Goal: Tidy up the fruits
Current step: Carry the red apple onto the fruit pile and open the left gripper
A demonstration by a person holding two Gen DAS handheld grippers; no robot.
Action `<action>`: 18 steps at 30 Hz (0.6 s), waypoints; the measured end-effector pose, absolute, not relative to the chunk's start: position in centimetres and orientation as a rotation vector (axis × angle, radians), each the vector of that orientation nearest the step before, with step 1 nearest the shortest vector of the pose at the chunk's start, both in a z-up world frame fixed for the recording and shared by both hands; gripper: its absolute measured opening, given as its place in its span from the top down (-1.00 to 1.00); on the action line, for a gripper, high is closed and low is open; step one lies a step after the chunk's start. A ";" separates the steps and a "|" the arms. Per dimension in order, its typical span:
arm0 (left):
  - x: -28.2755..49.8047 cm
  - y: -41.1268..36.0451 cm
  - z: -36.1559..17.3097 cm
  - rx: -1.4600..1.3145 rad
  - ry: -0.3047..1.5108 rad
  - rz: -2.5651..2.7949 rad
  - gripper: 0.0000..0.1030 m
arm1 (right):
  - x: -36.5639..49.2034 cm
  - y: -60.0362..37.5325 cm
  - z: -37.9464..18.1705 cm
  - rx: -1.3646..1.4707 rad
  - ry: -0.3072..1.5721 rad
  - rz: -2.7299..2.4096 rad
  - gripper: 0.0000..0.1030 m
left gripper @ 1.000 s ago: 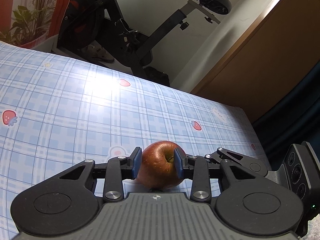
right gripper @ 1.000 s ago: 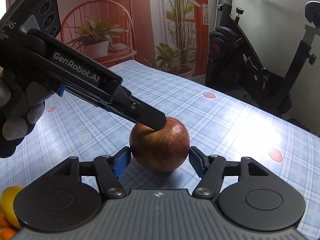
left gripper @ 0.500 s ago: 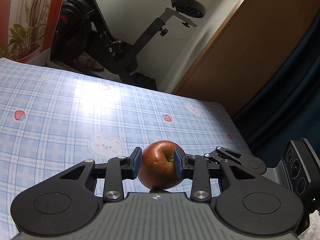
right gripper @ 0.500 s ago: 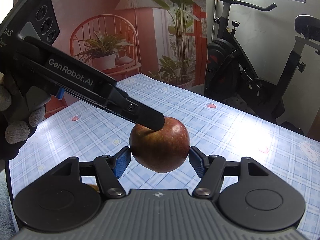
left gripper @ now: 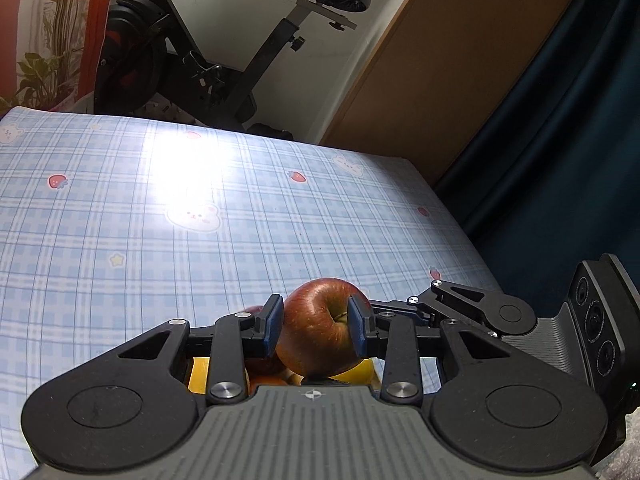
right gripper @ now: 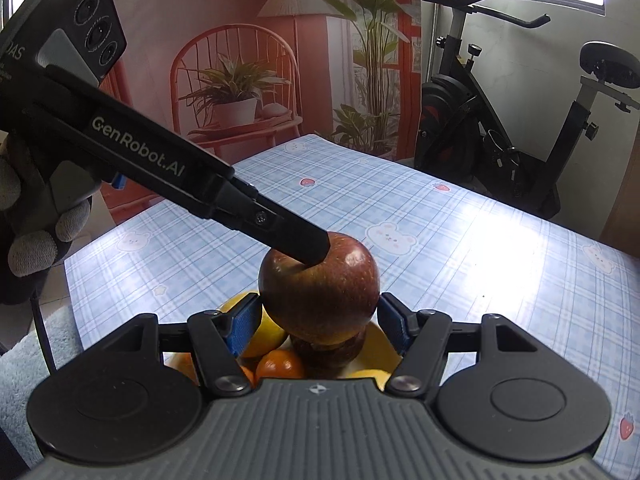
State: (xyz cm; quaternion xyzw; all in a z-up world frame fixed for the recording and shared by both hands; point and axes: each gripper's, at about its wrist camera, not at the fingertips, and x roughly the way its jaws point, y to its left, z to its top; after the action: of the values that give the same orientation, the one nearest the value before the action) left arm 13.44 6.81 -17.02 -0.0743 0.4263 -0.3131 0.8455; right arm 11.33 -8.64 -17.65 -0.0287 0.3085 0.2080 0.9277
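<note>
A red apple (left gripper: 320, 336) (right gripper: 320, 292) hangs in the air, held from two directions. My left gripper (left gripper: 316, 320) is shut on it, with its blue pads at the stem end and the opposite end. In the right wrist view one of its black fingers (right gripper: 296, 240) rests on the apple's top. My right gripper (right gripper: 318, 318) clasps the apple's sides. Directly underneath lies a yellow dish (right gripper: 380, 344) of fruit: an orange (right gripper: 280, 362), a lemon (right gripper: 260, 332) and a darker apple (right gripper: 328, 350), mostly hidden by the gripper bodies.
The blue checked tablecloth (left gripper: 160, 220) stretches away beyond the dish. A gloved hand (right gripper: 32, 248) holds the left gripper. An exercise bike (right gripper: 500, 140) stands past the table's far edge. A pale blue towel (right gripper: 20, 360) lies off the table's left edge.
Both grippers have carried the apple up off the table and sideways together. It now hangs over the dish of fruit, which has come into view beneath it.
</note>
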 end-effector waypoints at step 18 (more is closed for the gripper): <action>11.9 7.9 -19.8 -0.143 0.959 -0.633 0.28 | 10.5 -8.2 -20.6 0.012 0.698 0.423 -0.30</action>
State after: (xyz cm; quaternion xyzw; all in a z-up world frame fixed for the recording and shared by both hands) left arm 11.95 7.93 -19.84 -0.0675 0.4533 -0.2992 0.8369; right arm 10.53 -8.17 -20.61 0.0058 0.3394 0.2059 0.9178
